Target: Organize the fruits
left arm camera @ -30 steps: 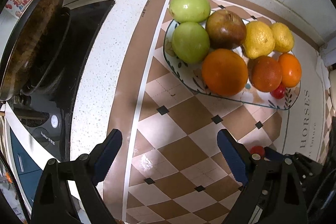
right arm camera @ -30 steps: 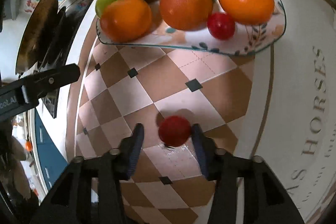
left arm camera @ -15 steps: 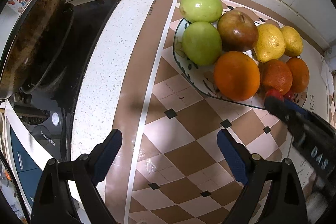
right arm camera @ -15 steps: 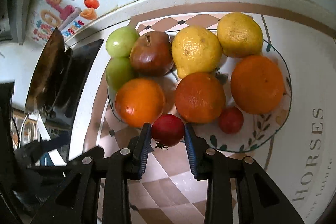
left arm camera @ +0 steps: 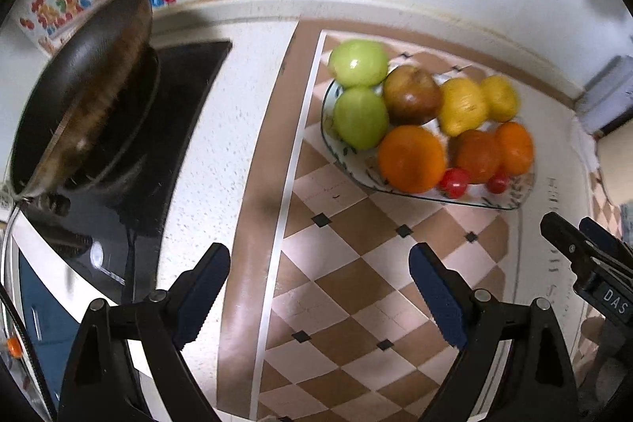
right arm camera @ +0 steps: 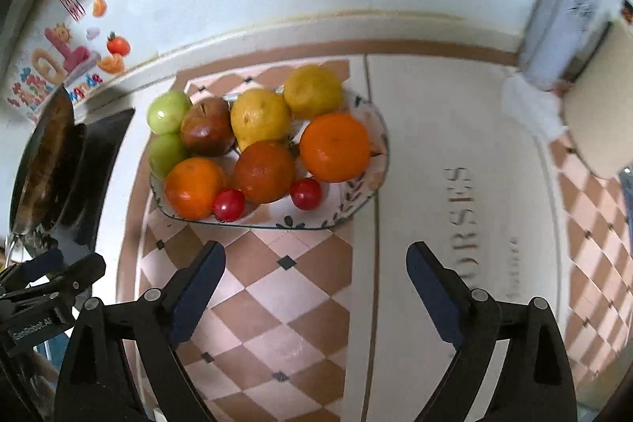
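Right wrist view showed the right gripper (right arm camera: pixel 314 263) released and empty, jaws wide above the checkered mat (right arm camera: pixel 277 287) on the surface; they had just been opening, with nothing left between them. A second ago it had clenched a small red fruit down on the mat. That red fruit (right arm camera: pixel 228 204) now lay on the plate (right arm camera: pixel 372 180), at the near rim, touching the left orange (right arm camera: pixel 194 186), with a second red fruit (right arm camera: pixel 305 193) just to its right. The delivery looked done. The plate sat beyond the fingertips, well apart. The left gripper (left arm camera: pixel 320 287) was open too, holding nothing, the plate far right of it.
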Demonstrator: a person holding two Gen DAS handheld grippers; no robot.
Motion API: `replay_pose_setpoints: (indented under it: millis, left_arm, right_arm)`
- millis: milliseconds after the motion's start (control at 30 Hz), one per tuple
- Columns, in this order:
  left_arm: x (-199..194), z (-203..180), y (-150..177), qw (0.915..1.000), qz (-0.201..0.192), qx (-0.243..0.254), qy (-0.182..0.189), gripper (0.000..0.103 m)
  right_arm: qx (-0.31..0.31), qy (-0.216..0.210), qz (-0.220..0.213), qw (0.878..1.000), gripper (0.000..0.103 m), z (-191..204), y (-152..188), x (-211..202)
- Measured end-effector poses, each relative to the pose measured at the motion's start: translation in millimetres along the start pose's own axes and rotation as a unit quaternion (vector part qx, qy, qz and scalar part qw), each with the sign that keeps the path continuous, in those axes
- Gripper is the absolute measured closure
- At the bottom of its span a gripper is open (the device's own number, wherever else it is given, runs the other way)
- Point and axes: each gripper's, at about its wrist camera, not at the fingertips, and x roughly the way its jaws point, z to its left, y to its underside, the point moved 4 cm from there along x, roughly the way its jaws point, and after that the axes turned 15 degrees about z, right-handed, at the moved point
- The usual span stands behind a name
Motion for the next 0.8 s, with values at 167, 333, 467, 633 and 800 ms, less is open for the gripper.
replay_pose_setpoints:
  millis: [167, 333, 467, 633, 800]
  left_arm:
    - [-44, -5, 23, 0.9986, -0.044, 0.026, 0.012, 0.010]
    - [-91, -6, 56, 0.9944, -0.091, 0.050, 0.018, 0.010]
    - [-122, 0, 84, 0.9903, -0.125, 0.059, 0.020, 0.010]
    - [-157, 8, 121, 0.9857, -0.153, 0.062, 0.033, 0.010]
    - [-183, 12, 150, 0.9819, -0.174, 0.064, 0.038, 0.010]
  right_arm:
    - [0.005, 0.007, -0.049, 0.999, 0.007, 11, 36, -61]
    - [0.009, 0.019, -0.097, 0.995, 0.007, 24, 80, -121]
    - [0.011, 0.027, -0.125, 0.992, 0.007, 33, 116, -163]
    - [0.006, 0.028, -0.150, 0.988, 0.007, 43, 158, -203]
    - [-0.003, 0.030, -0.172, 0.985, 0.006, 48, 189, -237]
